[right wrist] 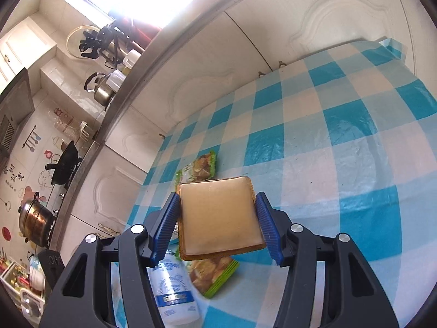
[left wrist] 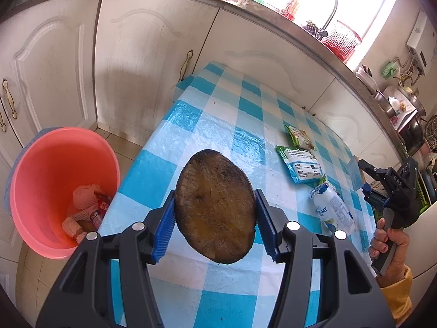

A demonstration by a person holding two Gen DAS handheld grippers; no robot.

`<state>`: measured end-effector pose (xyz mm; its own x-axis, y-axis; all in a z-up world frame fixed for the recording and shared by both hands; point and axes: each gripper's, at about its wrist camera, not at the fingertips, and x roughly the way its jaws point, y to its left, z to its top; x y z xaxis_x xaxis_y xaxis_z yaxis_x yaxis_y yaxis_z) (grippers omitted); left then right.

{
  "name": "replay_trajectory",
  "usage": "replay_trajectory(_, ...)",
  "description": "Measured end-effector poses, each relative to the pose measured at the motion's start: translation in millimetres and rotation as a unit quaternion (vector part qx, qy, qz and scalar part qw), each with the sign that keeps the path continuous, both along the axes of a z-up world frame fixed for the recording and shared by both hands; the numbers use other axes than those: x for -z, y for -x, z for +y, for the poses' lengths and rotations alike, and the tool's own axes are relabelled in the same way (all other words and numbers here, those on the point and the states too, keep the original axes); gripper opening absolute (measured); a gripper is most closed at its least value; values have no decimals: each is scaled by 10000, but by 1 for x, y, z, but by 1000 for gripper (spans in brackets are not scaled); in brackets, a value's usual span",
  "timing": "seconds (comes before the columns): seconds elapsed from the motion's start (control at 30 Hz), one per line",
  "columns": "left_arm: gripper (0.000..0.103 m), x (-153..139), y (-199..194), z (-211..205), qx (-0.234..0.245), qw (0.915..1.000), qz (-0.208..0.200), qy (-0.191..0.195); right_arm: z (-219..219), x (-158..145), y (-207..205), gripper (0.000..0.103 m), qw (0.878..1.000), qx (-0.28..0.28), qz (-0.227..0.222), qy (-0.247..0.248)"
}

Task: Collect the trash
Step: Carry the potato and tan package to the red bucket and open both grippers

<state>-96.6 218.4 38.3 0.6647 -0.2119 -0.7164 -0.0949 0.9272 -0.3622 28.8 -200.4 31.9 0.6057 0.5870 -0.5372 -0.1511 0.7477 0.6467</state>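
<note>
Both hand-held grippers grip: left a brown slab near table edge, right a tan square.

Bucket on floor left of table, packets and bottle on table's right

Your table's left half lies bare up to the bin; packets and a bottle crowd the right.

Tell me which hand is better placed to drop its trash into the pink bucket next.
Left. The left gripper holds the brown oval piece near the table edge, beside the pink bucket. The right gripper holds its square packet over mid-table.
</note>
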Motion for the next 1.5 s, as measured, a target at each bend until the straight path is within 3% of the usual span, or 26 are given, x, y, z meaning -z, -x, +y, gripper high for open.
replay_trajectory(0.37, 56, -3, 12, 18, -139, 9998, -150, 26, 34, -46, 26, 58, 9990, -171, -389, 165)
replay_trajectory(0.73, 56, -9, 26, 54, -583, 9978, -193, -253, 136, -84, 40, 58, 9890, -1194, -788, 371)
replay_trajectory(1.1, 56, 2, 33, 99, -1159, 9908, -13, -693, 269, -72, 47, 58, 9633, -2539, -647, 583)
replay_trajectory(1.5, 56, 25, 30, 132, -1446, 9850, 329, -881, 374, -56, 49, 58, 9369, -3371, -492, 790)
